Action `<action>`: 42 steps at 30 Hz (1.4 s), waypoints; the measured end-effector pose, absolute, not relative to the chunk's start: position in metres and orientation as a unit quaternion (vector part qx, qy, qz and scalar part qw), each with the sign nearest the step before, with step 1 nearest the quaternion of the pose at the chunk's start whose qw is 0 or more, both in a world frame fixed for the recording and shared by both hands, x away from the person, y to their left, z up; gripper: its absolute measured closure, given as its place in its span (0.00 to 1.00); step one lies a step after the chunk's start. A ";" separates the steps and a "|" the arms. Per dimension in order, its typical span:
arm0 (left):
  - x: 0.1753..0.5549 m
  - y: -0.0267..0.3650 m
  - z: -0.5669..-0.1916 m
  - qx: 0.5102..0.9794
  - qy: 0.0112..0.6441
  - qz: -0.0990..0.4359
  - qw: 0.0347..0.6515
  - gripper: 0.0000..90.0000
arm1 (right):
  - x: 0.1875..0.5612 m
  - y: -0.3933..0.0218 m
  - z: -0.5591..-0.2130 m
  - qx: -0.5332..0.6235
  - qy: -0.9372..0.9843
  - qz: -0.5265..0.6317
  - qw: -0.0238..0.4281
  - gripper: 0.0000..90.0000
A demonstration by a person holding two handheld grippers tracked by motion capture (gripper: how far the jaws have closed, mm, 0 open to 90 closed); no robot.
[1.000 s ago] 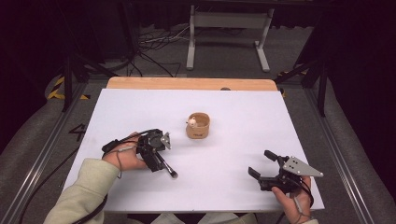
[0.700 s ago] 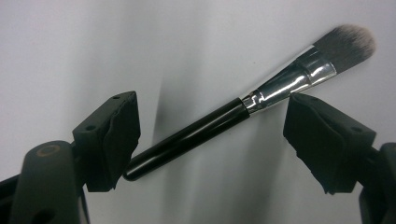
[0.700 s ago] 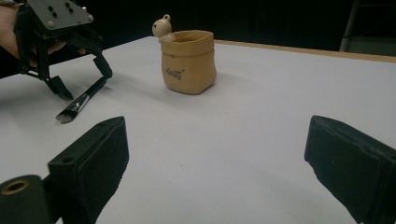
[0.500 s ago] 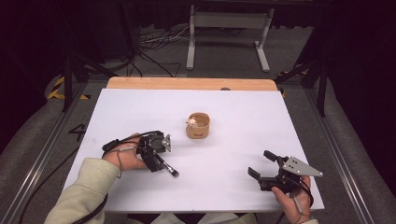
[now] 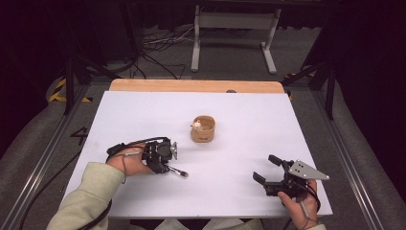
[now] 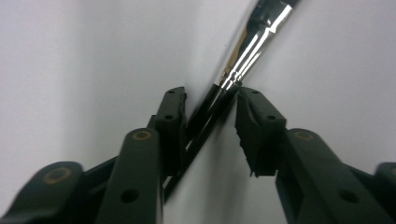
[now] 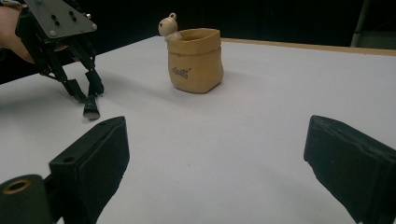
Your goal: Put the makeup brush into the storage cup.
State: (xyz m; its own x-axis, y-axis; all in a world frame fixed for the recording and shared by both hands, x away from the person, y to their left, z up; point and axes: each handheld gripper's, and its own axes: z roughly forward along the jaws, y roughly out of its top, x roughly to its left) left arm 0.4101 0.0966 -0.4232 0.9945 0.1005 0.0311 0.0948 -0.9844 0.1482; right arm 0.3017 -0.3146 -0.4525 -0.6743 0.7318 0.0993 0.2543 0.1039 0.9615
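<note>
The white tabletop [image 5: 143,115] lay bare around me. Over the last second almost nothing moved: my left gripper [image 5: 167,162] kept its fingers pinching the black-handled, silver-ferruled brush [image 6: 243,51], its tip just beyond them. My right gripper [image 5: 268,170] stayed spread and empty, the tan bear-trimmed pouch-shaped pot [image 7: 195,60] well ahead. A pause, I judged.

The small tan sack-shaped pot [image 7: 195,60] with a bear figure at its rim carries a short dark printed word on its front, too blurred to read, perhaps four characters.
</note>
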 end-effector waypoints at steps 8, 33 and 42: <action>0.410 0.097 -0.423 0.996 0.053 0.014 0.075 0.88 | 0.302 -0.314 -0.453 0.345 0.713 0.575 0.205 0.07; 0.406 0.109 -0.383 0.979 0.081 0.022 0.187 0.88 | 0.303 -0.313 -0.453 0.342 0.717 0.573 0.200 0.07; 0.405 0.119 -0.374 0.960 0.087 0.021 0.266 0.88 | 0.303 -0.311 -0.453 0.338 0.719 0.576 0.193 0.08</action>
